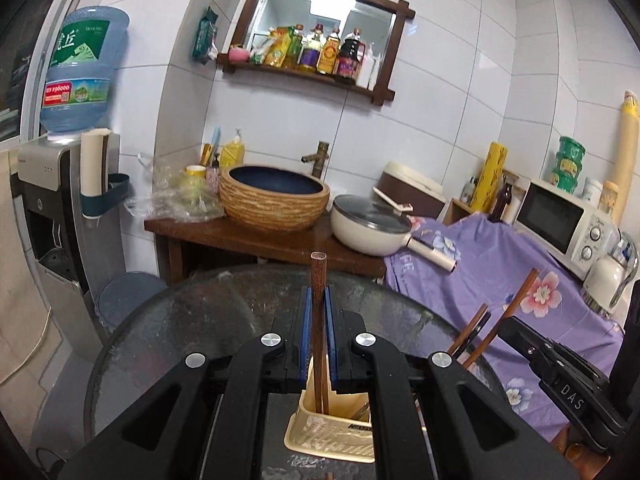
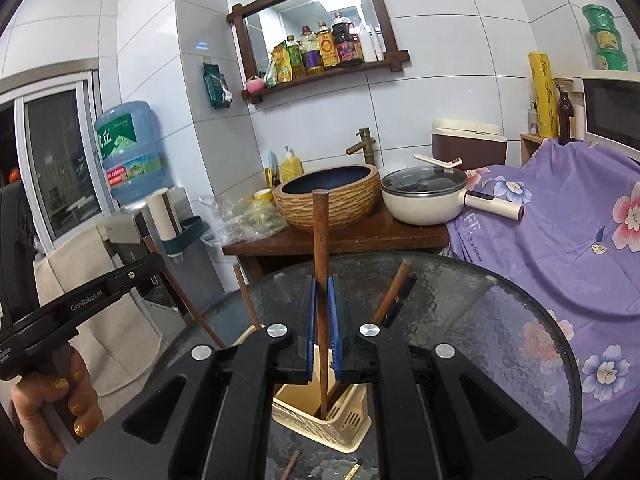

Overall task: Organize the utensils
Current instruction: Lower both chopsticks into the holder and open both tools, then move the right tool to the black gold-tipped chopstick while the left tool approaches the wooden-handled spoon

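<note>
My left gripper (image 1: 319, 298) is shut on a pair of brown chopsticks (image 1: 319, 272) held upright. Their lower ends stand inside a cream slotted utensil holder (image 1: 320, 436) on the round glass table (image 1: 192, 320). My right gripper (image 2: 321, 286) is shut on a brown chopstick (image 2: 320, 224), also upright. Its tip reaches down into the same holder (image 2: 304, 420). In the right wrist view the left gripper's black body (image 2: 80, 304) shows at the left, held by a hand (image 2: 52, 412). Another brown chopstick (image 2: 394, 292) leans up behind the holder.
A loose chopstick (image 2: 292, 464) lies on the glass near the front edge. Behind the table a wooden stand holds a woven basin (image 1: 276, 200) and a cream lidded pot (image 1: 368, 224). A purple floral cloth (image 2: 560, 240) covers the right side. A water dispenser (image 1: 60, 208) stands at the left.
</note>
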`<state>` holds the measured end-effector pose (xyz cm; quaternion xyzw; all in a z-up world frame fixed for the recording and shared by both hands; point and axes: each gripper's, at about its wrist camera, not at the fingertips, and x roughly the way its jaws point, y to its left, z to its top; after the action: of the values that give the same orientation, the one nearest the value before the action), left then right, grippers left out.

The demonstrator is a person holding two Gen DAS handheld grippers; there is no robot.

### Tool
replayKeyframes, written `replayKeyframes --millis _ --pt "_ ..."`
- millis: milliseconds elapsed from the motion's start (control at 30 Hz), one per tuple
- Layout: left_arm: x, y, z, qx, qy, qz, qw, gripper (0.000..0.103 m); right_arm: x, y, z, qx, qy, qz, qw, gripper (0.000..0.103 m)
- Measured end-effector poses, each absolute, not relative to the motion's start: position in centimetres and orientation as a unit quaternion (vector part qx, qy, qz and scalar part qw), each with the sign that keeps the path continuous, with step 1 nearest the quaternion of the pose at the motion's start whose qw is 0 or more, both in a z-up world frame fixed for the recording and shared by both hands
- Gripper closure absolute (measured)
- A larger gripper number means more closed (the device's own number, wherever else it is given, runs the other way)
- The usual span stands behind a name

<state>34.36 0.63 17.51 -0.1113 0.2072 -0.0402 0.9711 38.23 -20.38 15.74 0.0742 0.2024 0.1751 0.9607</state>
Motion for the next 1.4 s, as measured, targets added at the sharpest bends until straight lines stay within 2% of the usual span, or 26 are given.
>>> replayKeyframes --millis 600,667,733,767,833,867,933,1100,1400 --pt "35.9 0.0 12.7 -0.105 0.26 -0.057 0.958 0.096 38.3 -20.0 12.3 0.058 0.215 0.162 0.961 0.096" --pt "35.7 -0.1 12.5 -0.103 0.258 -0.056 0.959 0.087 38.2 -20.0 12.1 0.057 0.214 0.16 0.962 0.096" --pt "35.4 -0.1 12.5 -0.098 0.253 -0.055 0.961 0.063 37.9 -19.9 12.0 0.052 0.212 0.159 0.963 0.094" --pt "35.0 0.0 12.5 -0.097 0.248 -0.056 0.962 0.057 37.7 -19.9 11.8 0.048 0.211 0.157 0.964 0.089" --pt "34.2 0.0 12.4 -0.096 0.24 -0.058 0.964 0.048 37.2 -20.0 11.6 0.05 0.212 0.161 0.963 0.071" --pt "33.6 0.0 12.2 -0.091 0.237 -0.06 0.965 0.045 36.9 -20.1 11.4 0.052 0.211 0.161 0.963 0.056" --pt "32.8 -0.1 11.8 -0.083 0.236 -0.06 0.966 0.032 35.9 -20.5 11.1 0.054 0.203 0.151 0.966 0.053" --pt "30.6 -0.3 9.7 -0.057 0.25 -0.056 0.965 0.02 33.9 -20.9 9.1 0.045 0.229 0.158 0.959 0.053" --pt "27.1 -0.9 3.6 -0.008 0.338 -0.086 0.937 0.019 32.0 -20.3 1.3 0.017 0.334 0.166 0.928 0.053"
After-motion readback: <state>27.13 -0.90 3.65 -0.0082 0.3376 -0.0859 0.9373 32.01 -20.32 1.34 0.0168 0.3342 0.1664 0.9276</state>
